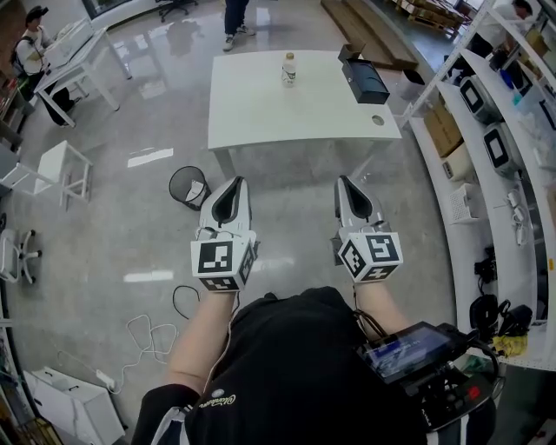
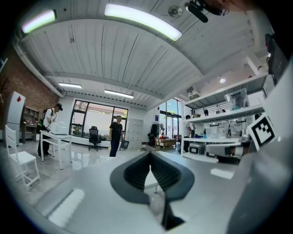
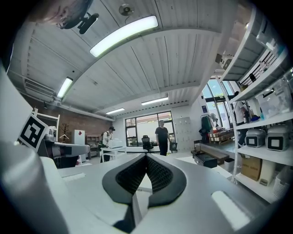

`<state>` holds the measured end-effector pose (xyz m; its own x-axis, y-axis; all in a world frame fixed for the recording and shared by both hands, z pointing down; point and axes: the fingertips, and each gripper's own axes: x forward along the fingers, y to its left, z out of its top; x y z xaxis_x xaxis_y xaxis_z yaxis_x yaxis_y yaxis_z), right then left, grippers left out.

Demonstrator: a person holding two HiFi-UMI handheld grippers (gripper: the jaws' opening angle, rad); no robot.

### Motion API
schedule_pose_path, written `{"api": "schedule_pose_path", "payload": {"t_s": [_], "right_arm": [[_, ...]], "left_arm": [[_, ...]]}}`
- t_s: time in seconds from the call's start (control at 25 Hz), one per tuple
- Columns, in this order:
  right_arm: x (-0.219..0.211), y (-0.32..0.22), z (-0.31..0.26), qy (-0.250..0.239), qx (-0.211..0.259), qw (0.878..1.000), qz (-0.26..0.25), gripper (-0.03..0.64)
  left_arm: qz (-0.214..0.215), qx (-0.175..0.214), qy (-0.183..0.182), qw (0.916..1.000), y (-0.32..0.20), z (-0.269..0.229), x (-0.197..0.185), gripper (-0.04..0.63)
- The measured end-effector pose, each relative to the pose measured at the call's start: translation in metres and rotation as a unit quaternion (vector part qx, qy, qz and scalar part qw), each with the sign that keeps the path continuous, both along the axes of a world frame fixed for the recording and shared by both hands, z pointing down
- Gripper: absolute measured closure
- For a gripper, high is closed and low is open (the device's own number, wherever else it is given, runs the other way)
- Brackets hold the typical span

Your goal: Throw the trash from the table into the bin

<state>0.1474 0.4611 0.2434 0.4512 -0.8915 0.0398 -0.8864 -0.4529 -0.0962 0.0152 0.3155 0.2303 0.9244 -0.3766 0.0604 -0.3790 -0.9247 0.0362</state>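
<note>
A white table (image 1: 261,113) stands ahead of me on the shiny floor. A small plastic bottle (image 1: 289,69) stands upright near its far edge, and a small round object (image 1: 378,120) lies at its near right corner. The bin (image 1: 188,185), a black mesh basket, sits on the floor by the table's near left leg. My left gripper (image 1: 236,181) (image 2: 150,154) and right gripper (image 1: 342,180) (image 3: 146,156) are held side by side, short of the table's near edge. Both point level at the table, jaws shut, with nothing between them.
A black box (image 1: 363,83) lies on the table's right end. Shelving with appliances and cartons (image 1: 486,148) runs along the right. A white chair (image 1: 65,169) and a desk with a seated person (image 1: 35,48) are at left. A person (image 1: 234,17) stands beyond the table. Cables (image 1: 148,335) lie on the floor.
</note>
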Motion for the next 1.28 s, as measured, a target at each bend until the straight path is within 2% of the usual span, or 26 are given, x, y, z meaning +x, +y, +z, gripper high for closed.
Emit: {"api": "schedule_pose_path", "payload": {"t_s": [0.28, 0.48, 0.72, 1.08, 1.28], "right_arm": [[-0.016, -0.008, 0.016, -0.003, -0.023, 1.0, 0.007, 0.617], [-0.011, -0.025, 0.023, 0.014, -0.044, 0.999, 0.005, 0.617], [0.013, -0.054, 0.04, 0.007, -0.05, 0.999, -0.005, 0.617], [0.086, -0.128, 0.032, 0.008, -0.045, 0.998, -0.031, 0.617], [0.168, -0.179, 0.029, 0.0, -0.038, 0.998, -0.054, 0.617]], "left_arm": [[0.002, -0.015, 0.0, 0.9999, -0.018, 0.015, -0.014, 0.586], [0.011, -0.002, -0.005, 0.9999, -0.026, 0.017, -0.003, 0.586], [0.007, -0.012, -0.017, 0.9998, -0.048, 0.035, 0.019, 0.586], [-0.012, -0.02, -0.028, 0.9993, -0.101, 0.041, 0.086, 0.586], [-0.029, -0.023, -0.038, 0.9986, -0.14, 0.046, 0.168, 0.586]]}}
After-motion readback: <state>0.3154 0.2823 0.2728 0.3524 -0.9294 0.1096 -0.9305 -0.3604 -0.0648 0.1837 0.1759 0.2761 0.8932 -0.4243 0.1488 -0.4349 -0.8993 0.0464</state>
